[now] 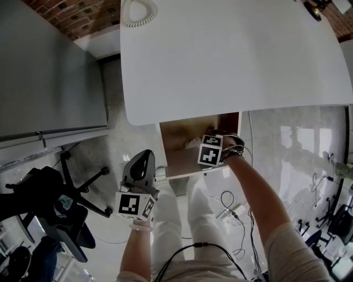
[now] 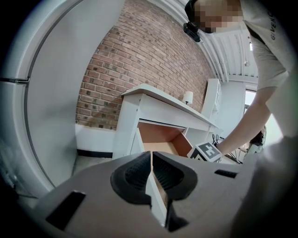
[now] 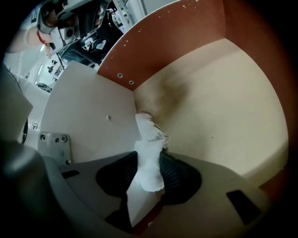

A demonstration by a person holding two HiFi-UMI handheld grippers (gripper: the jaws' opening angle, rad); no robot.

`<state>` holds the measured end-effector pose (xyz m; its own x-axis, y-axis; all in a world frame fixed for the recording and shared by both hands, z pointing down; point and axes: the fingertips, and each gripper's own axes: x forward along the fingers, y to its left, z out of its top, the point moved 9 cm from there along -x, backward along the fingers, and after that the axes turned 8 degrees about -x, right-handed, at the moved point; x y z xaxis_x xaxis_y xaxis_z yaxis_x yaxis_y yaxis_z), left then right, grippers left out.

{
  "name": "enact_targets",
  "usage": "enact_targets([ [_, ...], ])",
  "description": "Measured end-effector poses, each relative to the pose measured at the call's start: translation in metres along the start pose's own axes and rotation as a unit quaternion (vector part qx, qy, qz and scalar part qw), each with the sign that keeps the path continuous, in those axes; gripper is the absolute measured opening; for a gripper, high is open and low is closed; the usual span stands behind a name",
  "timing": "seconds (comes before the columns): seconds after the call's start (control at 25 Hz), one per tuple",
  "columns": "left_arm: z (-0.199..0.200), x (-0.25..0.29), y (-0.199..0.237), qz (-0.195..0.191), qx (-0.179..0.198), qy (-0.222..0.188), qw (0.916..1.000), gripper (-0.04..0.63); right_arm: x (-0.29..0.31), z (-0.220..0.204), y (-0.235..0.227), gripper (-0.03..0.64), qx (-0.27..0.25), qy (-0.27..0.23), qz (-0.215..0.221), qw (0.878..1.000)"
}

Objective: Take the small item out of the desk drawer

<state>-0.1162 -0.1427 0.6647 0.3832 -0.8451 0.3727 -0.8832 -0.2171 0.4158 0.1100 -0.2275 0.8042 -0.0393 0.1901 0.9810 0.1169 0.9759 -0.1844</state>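
Note:
The desk drawer (image 1: pixel 179 157) stands pulled out under the white desk top (image 1: pixel 231 55). My right gripper (image 1: pixel 196 142) reaches down into it. In the right gripper view a small white frayed piece of cloth (image 3: pixel 148 153) stands in the drawer's corner, where the pale floor (image 3: pixel 223 102) meets the side wall (image 3: pixel 88 116). The right gripper (image 3: pixel 149 174) has both pads against this cloth. My left gripper (image 1: pixel 144 157) hangs outside the drawer, to its left, holding nothing. In its own view the left gripper (image 2: pixel 151 174) is shut and faces the open drawer (image 2: pixel 160 139) and the right gripper's marker cube (image 2: pixel 207 152).
A black office chair (image 1: pixel 49 204) stands at the left, beside a grey cabinet (image 1: pixel 49 66). Cables (image 1: pixel 231 209) lie on the floor to the right of the person's legs. A coiled white cord (image 1: pixel 138 12) rests on the desk's far edge. A brick wall (image 2: pixel 116 74) is behind the desk.

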Motion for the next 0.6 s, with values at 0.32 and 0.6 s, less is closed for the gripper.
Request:
enact_targets([
  [0.32,0.004,-0.007,-0.001,0.009,0.004,0.003,0.9999,0.015,-0.022,-0.005,0.01,0.146,0.003,-0.03,-0.029,0.999],
  [0.6,0.024,-0.006,-0.006,0.003,0.015,-0.009,0.9999,0.015,-0.061,-0.01,0.018,0.146,0.047,-0.092,-0.066,0.993],
])
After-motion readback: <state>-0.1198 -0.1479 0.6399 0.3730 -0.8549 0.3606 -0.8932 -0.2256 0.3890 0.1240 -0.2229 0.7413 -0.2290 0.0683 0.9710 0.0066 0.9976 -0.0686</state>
